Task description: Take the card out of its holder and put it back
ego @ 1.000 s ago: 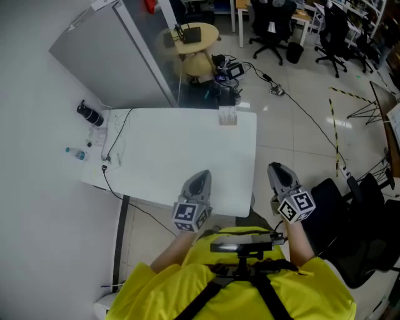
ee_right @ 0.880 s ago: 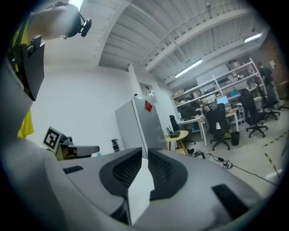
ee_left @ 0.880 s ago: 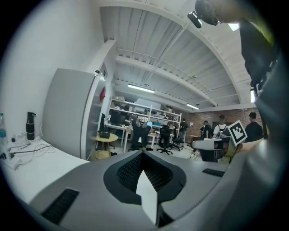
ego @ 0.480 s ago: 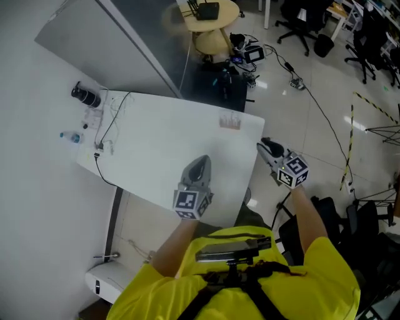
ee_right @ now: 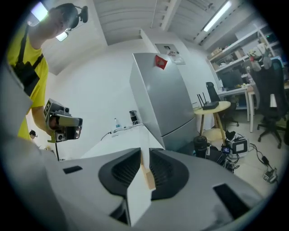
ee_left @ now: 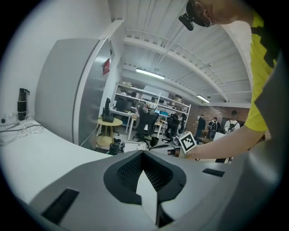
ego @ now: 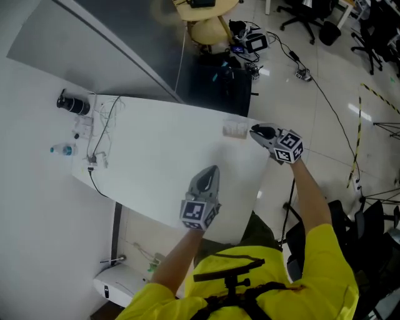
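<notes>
The clear card holder (ego: 235,129) stands near the far right corner of the white table (ego: 156,162), with a pale card in it. In the head view my right gripper (ego: 254,131) has its tips right beside the holder's right side. In the right gripper view (ee_right: 144,159) the jaws stand very close together. A thin tan strip (ee_right: 147,177) shows in the slit between them, and whether they press on it is unclear. My left gripper (ego: 212,170) hovers over the table's near part. Seen in its own view, the left gripper (ee_left: 143,156) is shut and holds nothing.
A black bottle (ego: 72,104), a small water bottle (ego: 62,150) and loose cables (ego: 100,134) lie at the table's far left. A grey partition (ego: 94,50) stands behind the table. Beyond it are a round wooden table (ego: 199,5), office chairs (ego: 369,25) and floor cables (ego: 325,106).
My right gripper has swung from beside the table's near right edge forward and left to the holder. The left gripper has advanced a little over the table. The head view has tilted.
</notes>
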The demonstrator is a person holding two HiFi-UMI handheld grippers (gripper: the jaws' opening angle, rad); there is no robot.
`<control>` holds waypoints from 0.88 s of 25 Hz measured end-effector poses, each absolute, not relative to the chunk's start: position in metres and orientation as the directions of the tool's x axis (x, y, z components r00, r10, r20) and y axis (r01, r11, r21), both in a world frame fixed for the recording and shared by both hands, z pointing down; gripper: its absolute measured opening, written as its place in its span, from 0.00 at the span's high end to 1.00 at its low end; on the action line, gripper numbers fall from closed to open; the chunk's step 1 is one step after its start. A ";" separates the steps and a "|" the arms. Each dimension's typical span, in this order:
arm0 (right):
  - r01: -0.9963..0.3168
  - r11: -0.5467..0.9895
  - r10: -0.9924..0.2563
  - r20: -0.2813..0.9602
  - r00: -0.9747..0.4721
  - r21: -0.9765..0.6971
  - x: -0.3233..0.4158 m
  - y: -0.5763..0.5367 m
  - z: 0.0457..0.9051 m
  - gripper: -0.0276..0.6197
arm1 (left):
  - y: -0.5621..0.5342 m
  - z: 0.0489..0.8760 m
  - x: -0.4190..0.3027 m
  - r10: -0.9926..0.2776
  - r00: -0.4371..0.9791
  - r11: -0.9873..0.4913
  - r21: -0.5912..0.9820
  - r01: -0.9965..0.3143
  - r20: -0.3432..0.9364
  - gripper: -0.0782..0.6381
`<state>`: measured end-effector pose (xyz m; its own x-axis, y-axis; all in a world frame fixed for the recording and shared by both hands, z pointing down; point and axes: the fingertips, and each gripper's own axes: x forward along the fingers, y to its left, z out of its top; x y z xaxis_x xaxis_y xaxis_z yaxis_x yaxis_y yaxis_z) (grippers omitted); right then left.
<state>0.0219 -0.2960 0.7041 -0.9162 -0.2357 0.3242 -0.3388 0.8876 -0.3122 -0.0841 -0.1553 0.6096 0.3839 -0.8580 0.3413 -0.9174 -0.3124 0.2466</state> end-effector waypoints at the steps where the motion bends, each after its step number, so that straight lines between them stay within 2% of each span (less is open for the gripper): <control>1: -0.324 0.896 -0.220 0.331 -0.918 -0.304 0.017 -0.297 0.707 0.86 | -0.159 0.612 -0.085 -0.858 0.387 -0.312 0.256 -0.915 0.338 0.89; 11: -0.265 0.922 -0.160 0.344 -0.925 -0.283 0.001 -0.308 0.716 0.85 | -0.166 0.626 -0.095 -0.826 0.421 -0.334 0.276 -0.901 0.375 0.89; 13: -0.257 0.923 -0.157 0.331 -0.931 -0.286 -0.001 -0.309 0.715 0.92 | -0.166 0.628 -0.098 -0.827 0.418 -0.331 0.277 -0.902 0.375 0.89; 22: -0.230 0.940 -0.153 0.295 -0.943 -0.250 -0.004 -0.303 0.695 0.93 | -0.162 0.623 -0.105 -0.836 0.406 -0.320 0.274 -0.907 0.370 0.89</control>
